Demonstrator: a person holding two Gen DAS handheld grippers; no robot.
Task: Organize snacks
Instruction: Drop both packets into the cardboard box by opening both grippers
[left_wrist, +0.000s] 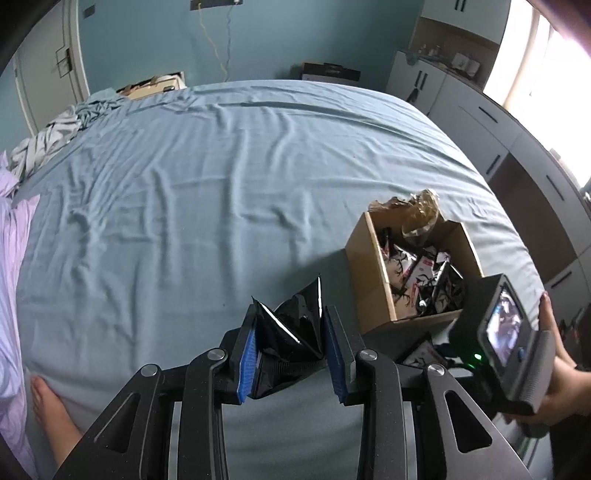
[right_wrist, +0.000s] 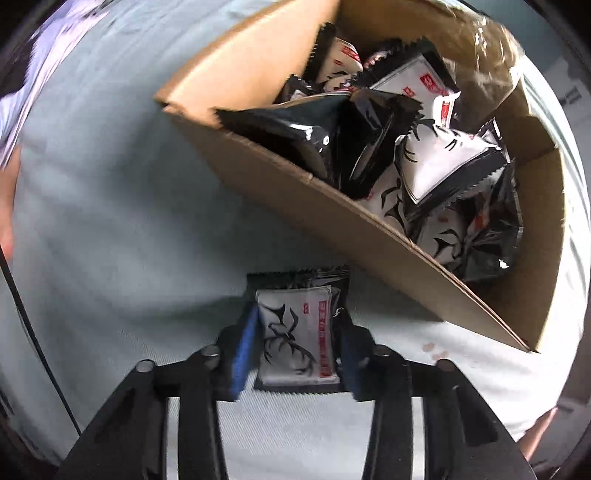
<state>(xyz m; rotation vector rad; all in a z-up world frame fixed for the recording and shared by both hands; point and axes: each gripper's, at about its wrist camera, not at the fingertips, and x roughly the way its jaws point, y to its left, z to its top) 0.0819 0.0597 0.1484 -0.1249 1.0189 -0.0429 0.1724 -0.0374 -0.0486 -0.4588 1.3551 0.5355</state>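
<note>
My left gripper is shut on a crumpled black snack packet, held above the blue bed sheet. To its right stands an open cardboard box holding several black and white snack packets. In the right wrist view, my right gripper points down at the sheet beside the box. Its blue pads press on both sides of a flat white and black packet lying there. The right gripper's camera body shows in the left wrist view, held by a hand.
A wide wrinkled stretch of sheet lies left of and behind the box. A lilac duvet and a striped cloth lie along the left edge. A bare foot rests at lower left. Grey cupboards line the right wall.
</note>
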